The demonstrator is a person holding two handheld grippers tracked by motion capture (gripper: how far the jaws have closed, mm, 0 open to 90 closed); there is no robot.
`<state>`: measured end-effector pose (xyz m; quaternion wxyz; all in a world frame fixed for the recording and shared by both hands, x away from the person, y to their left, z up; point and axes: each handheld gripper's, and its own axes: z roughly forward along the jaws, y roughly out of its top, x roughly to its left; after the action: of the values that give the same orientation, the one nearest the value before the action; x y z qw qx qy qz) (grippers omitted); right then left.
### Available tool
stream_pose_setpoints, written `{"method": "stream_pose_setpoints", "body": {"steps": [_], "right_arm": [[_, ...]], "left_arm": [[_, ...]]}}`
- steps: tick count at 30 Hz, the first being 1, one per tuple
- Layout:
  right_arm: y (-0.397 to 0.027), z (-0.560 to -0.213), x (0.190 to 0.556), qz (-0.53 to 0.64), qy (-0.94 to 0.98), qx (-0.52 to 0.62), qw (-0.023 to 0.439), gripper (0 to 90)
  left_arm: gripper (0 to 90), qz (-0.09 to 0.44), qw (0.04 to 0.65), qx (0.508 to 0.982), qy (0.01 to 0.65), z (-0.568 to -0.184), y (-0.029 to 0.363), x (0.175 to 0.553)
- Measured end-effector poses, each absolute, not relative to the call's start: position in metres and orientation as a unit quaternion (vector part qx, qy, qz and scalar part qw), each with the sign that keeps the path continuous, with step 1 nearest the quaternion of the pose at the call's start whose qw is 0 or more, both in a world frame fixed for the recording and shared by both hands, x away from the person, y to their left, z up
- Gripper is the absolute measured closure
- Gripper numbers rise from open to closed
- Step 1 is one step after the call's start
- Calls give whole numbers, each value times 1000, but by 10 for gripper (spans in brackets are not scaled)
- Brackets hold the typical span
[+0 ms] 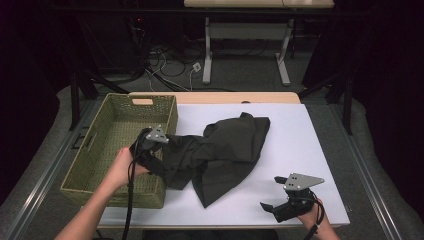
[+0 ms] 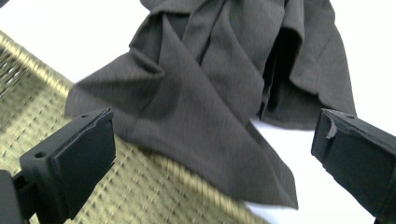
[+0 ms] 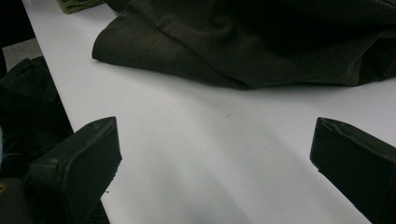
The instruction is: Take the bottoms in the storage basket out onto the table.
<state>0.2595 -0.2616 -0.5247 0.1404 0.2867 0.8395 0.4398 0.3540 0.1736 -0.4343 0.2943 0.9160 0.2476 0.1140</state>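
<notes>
While both tools sit idle, quick handling notes:

garment: dark cloth (image 1: 220, 150), crumpled mid-frame in the high view on the white tabletop (image 1: 300, 150); one corner draped over the right rim of the woven basket (image 1: 107, 150) at centre left
feel: judged soft, light, limp; no stiffness, folds collapse on themselves; matte weave, probably not slippery; not fragile
left hand-held gripper (image 2: 210, 154): jaws spread wide, nothing between them; hovers over the basket rim, pointed at the draped corner (image 2: 187, 140)
right hand-held gripper (image 1: 274, 196): lower right of the high view, jaws spread, empty, well apart from the cloth; its own view shows the near hem (image 3: 154, 56) ahead across bare tabletop
where to grab: a raised fold or the edge on the rim, since there is thickness there for the pads to bite; flat single layers on the tabletop are harder to pinch
risk: cloth will sag and trail when lifted from one point; a loose end may catch on the basket rim; a second pinch at the near hem should spread the load
</notes>
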Motion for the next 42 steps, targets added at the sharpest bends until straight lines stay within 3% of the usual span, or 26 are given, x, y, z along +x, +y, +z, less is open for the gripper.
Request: {"method": "stream_pose_setpoints", "body": {"steps": [22,42], "right_arm": [[-261,-525,260,437,841,288,140,15],[-259,-525,259,433,843,288,136,16]], "left_arm": [[0,137,310,897,284,-441,215,318],[2,163,359,850,351,-456,257,284]]}}
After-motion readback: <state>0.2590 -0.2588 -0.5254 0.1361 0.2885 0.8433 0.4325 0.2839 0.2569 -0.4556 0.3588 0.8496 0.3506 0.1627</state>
